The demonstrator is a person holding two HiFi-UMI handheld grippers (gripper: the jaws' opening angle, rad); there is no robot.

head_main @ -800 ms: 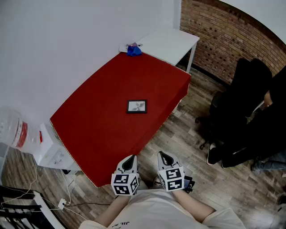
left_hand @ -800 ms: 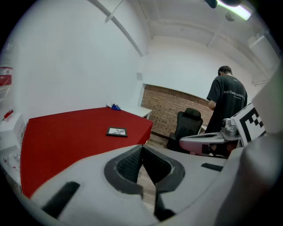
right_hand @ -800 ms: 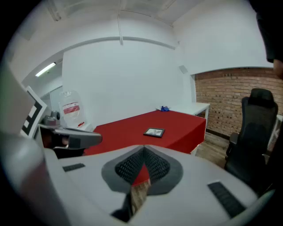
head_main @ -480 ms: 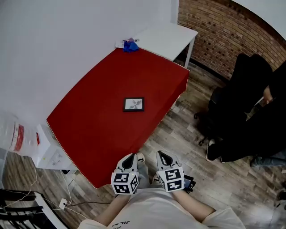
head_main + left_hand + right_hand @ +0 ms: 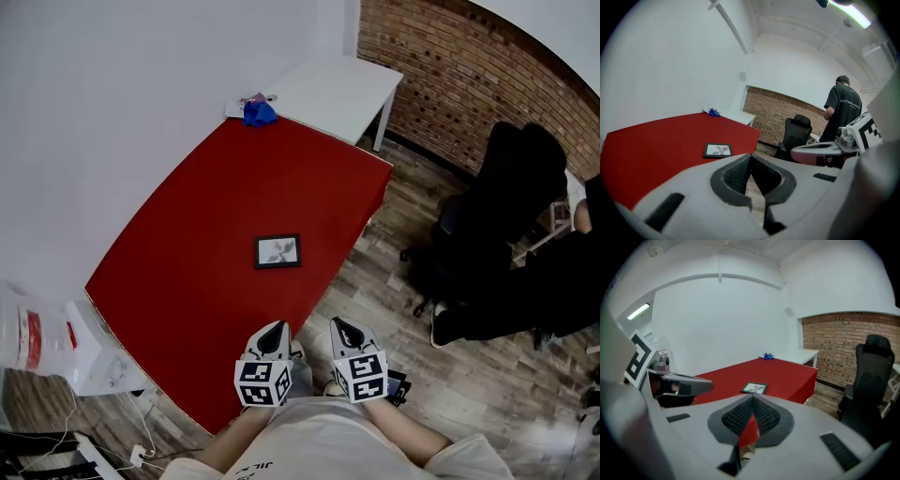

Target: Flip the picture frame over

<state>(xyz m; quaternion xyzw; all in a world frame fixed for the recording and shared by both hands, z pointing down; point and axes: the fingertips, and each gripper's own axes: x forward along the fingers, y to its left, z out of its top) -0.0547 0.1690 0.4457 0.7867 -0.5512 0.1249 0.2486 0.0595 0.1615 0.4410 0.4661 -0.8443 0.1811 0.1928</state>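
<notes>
Not much can be read. The pale shirt (image 5: 330, 439) of the person holding the grippers has dark letters at the bottom edge of the head view. They look like "JIL", and the rest is cut off.

The cubes on the left gripper (image 5: 273, 329) and the right gripper (image 5: 345, 325) show black-and-white square patterns, not words.

The red label (image 5: 32, 338) on a pale plastic thing is too blurry to read. So is the white print on the back of a standing person's dark shirt (image 5: 844, 104).
</notes>
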